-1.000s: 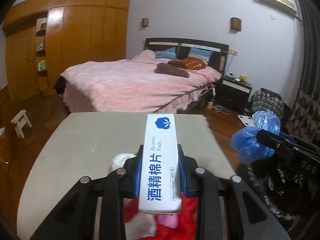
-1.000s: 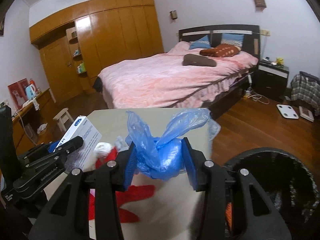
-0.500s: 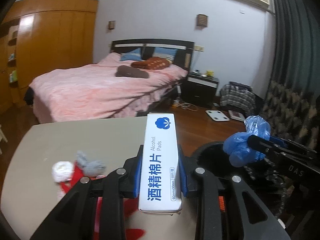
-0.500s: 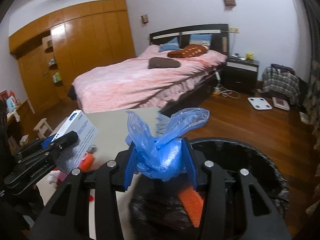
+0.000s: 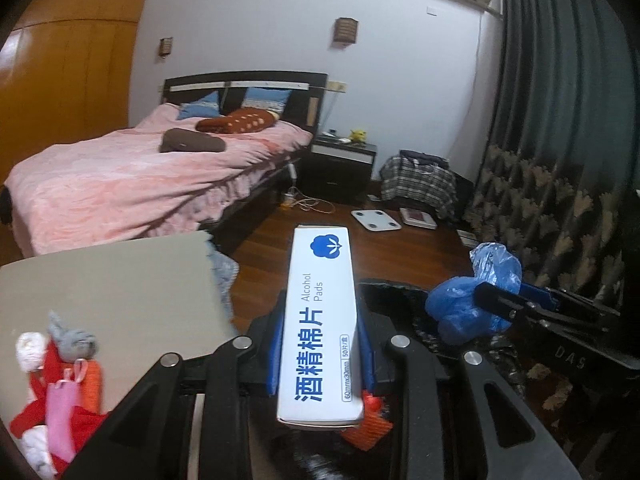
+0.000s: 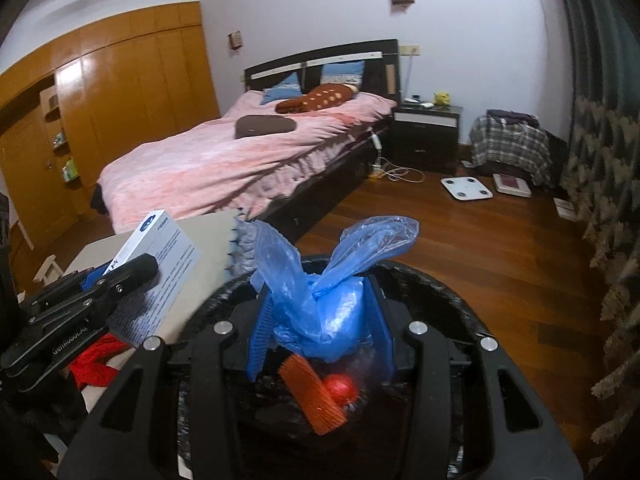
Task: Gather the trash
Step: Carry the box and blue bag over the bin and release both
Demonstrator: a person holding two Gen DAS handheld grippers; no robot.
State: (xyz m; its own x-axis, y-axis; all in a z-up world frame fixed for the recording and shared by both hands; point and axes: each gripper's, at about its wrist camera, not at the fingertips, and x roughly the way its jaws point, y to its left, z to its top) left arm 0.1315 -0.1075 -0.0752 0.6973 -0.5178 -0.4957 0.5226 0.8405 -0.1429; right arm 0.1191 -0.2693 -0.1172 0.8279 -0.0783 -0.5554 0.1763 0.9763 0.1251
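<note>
**A:** What have I got in each hand right now?

**B:** My left gripper (image 5: pixel 320 344) has its fingers narrowed onto the white alcohol-pad box (image 5: pixel 320 320), blue pads flat against its two long sides. The box's long axis runs straight out along the fingers, the cotton-flower logo end pointing away from me toward the wooden floor (image 5: pixel 400 252) and tipped a little downward; the near end overhangs back toward the camera.

**A:** And the right?

**B:** My right gripper (image 6: pixel 320 320) is closed partway on the crumpled blue plastic bag (image 6: pixel 320 308). Its two loose tails stick upward and splay apart, past the fingertips.

**A:** Where is that relative to the bin?

**B:** The bag hangs over the mouth of the black-lined trash bin (image 6: pixel 448 292), inside its rim. In the bin I see an orange mesh piece (image 6: pixel 312 396) and a red ball (image 6: pixel 340 388) beneath. The box sits above the bin's left rim, by the counter (image 5: pixel 112 292) corner.

**A:** Room to move?

**B:** The counter edge is just left of the bin; a heap of red, pink and grey cloth (image 5: pixel 60 376) lies on its near part. To the right, floor is open up to the dark curtain (image 6: pixel 600 200). The two grippers are near each other but apart.
</note>
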